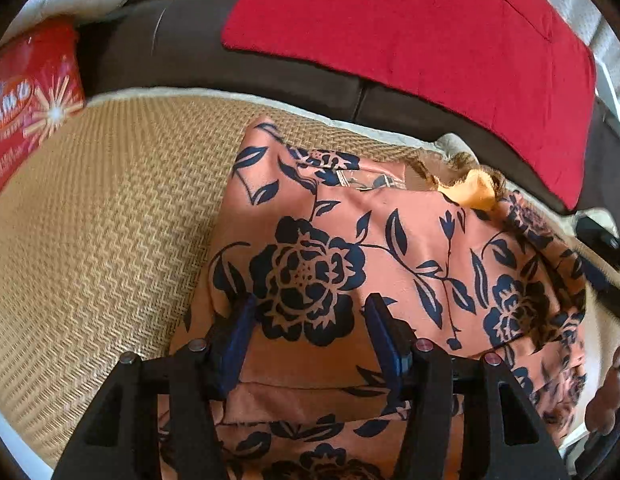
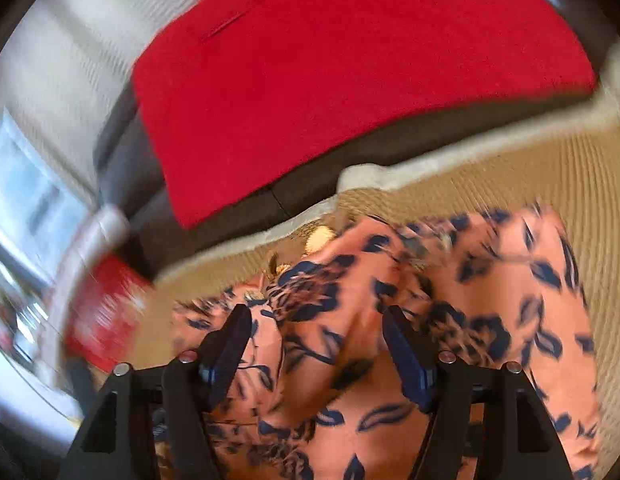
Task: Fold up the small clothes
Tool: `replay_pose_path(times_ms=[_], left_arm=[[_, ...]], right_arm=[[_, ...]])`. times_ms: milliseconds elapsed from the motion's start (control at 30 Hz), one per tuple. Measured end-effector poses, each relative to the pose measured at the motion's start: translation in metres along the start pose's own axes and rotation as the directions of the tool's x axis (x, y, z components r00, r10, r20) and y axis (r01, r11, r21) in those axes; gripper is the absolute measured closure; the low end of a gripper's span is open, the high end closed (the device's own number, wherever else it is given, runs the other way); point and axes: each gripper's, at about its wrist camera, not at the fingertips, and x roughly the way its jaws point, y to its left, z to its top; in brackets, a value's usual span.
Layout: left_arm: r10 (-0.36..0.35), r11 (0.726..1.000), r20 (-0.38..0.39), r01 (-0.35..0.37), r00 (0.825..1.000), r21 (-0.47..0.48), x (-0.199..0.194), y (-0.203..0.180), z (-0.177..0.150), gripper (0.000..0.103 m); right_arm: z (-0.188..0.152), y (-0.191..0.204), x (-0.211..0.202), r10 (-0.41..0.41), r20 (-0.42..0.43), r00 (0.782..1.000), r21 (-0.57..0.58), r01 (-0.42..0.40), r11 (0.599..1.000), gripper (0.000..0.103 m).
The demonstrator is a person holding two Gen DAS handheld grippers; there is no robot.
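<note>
An orange garment [image 1: 349, 248] printed with dark blue flowers lies bunched and partly folded on a woven straw mat [image 1: 94, 240], and everything else is best placed from that garment. The left gripper [image 1: 310, 316] hangs over its near part, jaws spread with nothing pinched, the blue pads apart above a large flower. The right gripper [image 2: 315, 328] hovers over the crumpled side of the garment, jaws likewise spread and gripping nothing; this view is blurred. Beyond the garment's far edge, a dark brown sofa [image 1: 198, 52] backs the mat, with a red cushion [image 1: 429, 32] leaning on it. Far off to the garment's left in the left wrist view, a red printed package [image 1: 26, 104] sits at the mat's corner.
</note>
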Motion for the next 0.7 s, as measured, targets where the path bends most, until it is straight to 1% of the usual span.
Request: replay_pose_path(times_ms=[33,100,133,200,300,333,400,467,500,567,600,700], left_arm=[[0.019,1.000,0.000,-0.019,1.000,0.025,0.002,-0.004,-0.001,0.046],[0.056,0.995,0.005,-0.057,0.998,0.076,0.012,-0.013,-0.003,0.046],[0.070,0.993,0.007,-0.071,0.998,0.097,0.017,-0.019,-0.002,0.046],[0.089,0.988,0.013,-0.090,0.996,0.129,0.026,-0.029,-0.002,0.046],[0.085,0.986,0.016,-0.086,0.996,0.145,0.034,-0.036,-0.003,0.046],[0.079,0.986,0.016,-0.080,0.997,0.144,0.034,-0.035,-0.004,0.046],[0.059,0.989,0.013,-0.060,0.998,0.132,0.019,-0.028,-0.011,0.046],[0.035,0.994,0.007,-0.036,0.999,0.106,0.017,-0.023,-0.009,0.046],[0.027,0.995,0.006,-0.027,1.000,0.096,0.017,-0.019,-0.008,0.046],[0.013,0.997,0.002,-0.013,1.000,0.082,0.010,-0.009,-0.006,0.046],[0.011,0.997,0.000,-0.011,1.000,0.078,0.008,-0.007,-0.006,0.046],[0.006,0.997,-0.001,-0.006,1.000,0.083,0.005,-0.006,-0.007,0.046]], right_arm=[[-0.001,0.014,0.007,-0.042,0.001,0.999,-0.061,0.042,0.997,0.031],[-0.004,0.036,0.024,-0.115,-0.003,0.993,-0.144,0.113,0.983,0.031],[-0.005,0.041,0.030,-0.151,-0.006,0.988,-0.168,0.148,0.975,0.031],[-0.007,0.047,0.045,-0.246,-0.010,0.969,-0.210,0.239,0.948,0.031],[-0.010,0.038,0.060,-0.336,-0.023,0.941,-0.226,0.323,0.919,0.031],[-0.009,0.029,0.064,-0.345,-0.038,0.938,-0.198,0.332,0.922,0.032],[-0.008,0.014,0.060,-0.297,-0.058,0.953,-0.114,0.289,0.950,0.060],[-0.002,0.001,0.047,-0.231,-0.054,0.972,-0.036,0.229,0.973,0.068],[0.001,-0.008,0.037,-0.204,-0.040,0.978,0.015,0.205,0.979,0.074],[0.003,-0.020,0.024,-0.204,-0.027,0.979,0.076,0.206,0.976,0.080],[0.004,-0.031,0.017,-0.202,-0.028,0.979,0.114,0.204,0.972,0.081],[-0.005,-0.077,-0.002,-0.165,-0.070,0.984,0.267,0.178,0.947,0.082]])
